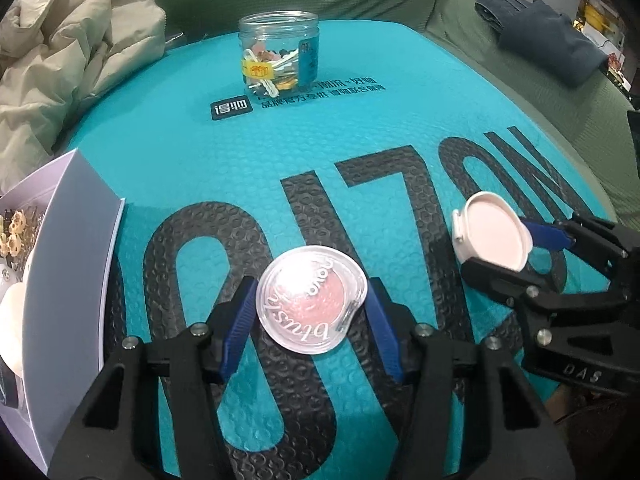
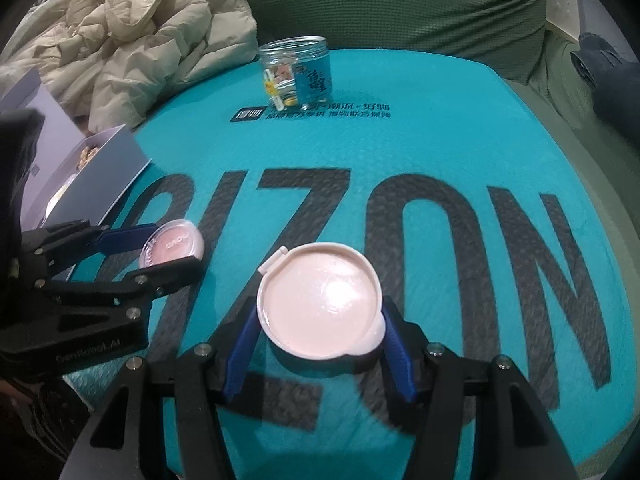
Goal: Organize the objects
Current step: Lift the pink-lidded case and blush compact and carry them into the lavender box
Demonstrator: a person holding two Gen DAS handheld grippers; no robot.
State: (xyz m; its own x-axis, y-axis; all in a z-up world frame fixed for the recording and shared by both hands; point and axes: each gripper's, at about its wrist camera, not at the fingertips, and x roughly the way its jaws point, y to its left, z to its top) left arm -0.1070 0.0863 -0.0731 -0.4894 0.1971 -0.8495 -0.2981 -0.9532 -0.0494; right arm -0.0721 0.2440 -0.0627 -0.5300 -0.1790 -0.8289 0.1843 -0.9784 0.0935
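My left gripper (image 1: pixel 312 308) is shut on a clear round blush compact (image 1: pixel 311 307) with pink powder, held just above the teal mat (image 1: pixel 360 152). It also shows in the right wrist view (image 2: pixel 172 249), at the left. My right gripper (image 2: pixel 318 320) is shut on a white compact with a pale pink lid (image 2: pixel 320 306), held over the mat; it shows in the left wrist view (image 1: pixel 491 237) at the right. A white open box (image 1: pixel 60 264) with small items stands at the mat's left edge, also in the right wrist view (image 2: pixel 96 176).
A clear plastic jar (image 1: pixel 279 53) holding small clips stands at the mat's far side. A beige puffy jacket (image 1: pixel 68 52) lies at the far left and a dark blue garment (image 1: pixel 536 28) at the far right on the green sofa (image 2: pixel 400 4).
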